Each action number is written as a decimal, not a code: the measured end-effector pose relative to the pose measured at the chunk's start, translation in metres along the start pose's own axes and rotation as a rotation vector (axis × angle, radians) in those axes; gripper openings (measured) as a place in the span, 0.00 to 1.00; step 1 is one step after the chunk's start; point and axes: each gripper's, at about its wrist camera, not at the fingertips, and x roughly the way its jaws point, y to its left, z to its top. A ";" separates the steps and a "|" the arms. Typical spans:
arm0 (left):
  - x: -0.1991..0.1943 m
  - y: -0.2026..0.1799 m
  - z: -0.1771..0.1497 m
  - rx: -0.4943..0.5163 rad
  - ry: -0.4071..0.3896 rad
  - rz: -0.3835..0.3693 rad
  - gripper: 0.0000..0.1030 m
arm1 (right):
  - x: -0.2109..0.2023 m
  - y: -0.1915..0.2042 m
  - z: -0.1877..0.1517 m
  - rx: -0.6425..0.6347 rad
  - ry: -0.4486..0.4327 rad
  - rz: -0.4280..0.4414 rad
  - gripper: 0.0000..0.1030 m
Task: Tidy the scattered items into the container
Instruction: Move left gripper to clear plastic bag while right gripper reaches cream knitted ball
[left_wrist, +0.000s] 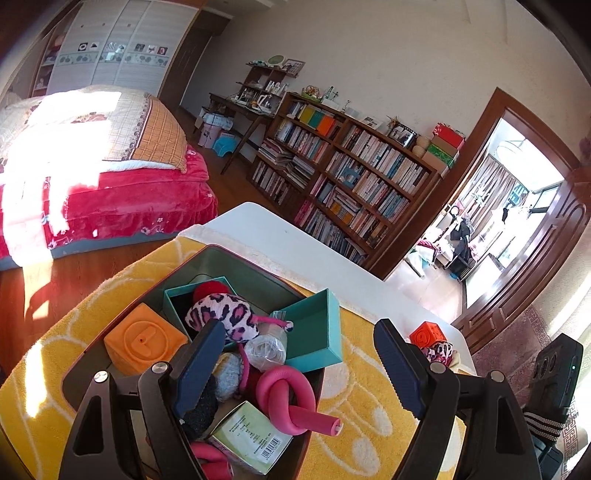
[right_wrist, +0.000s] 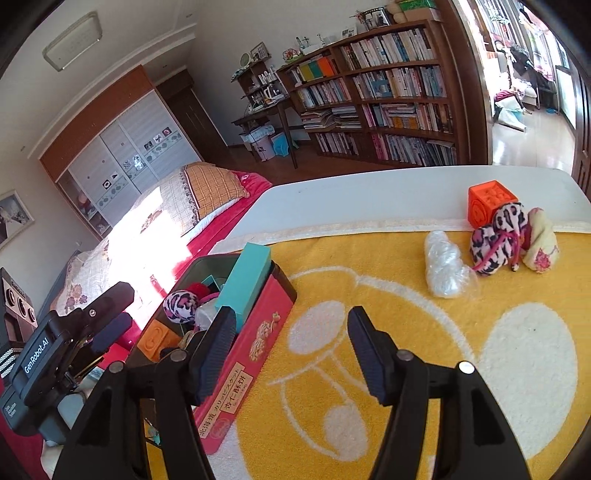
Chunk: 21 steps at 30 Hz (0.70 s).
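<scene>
Left hand-held gripper spread wide, empty, above the red box crammed with toys. Right hand-held gripper parted, empty, over the yellow towel. Orange cube, leopard toy, plastic bag left near the desk edge.

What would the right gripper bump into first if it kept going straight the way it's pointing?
Probably just the yellow towel. The right gripper is open and empty, aimed down at bare towel beside the red tin. The clear plastic bundle lies farther off to the right, though depth is hard to judge.
</scene>
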 end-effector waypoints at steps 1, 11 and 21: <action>0.001 -0.005 -0.002 0.009 0.006 -0.005 0.82 | -0.004 -0.007 0.002 0.014 -0.007 -0.014 0.65; 0.029 -0.070 -0.019 0.123 0.105 -0.079 0.82 | -0.045 -0.084 0.016 0.154 -0.095 -0.173 0.65; 0.083 -0.124 -0.041 0.256 0.232 -0.096 0.82 | -0.059 -0.153 0.018 0.295 -0.122 -0.276 0.65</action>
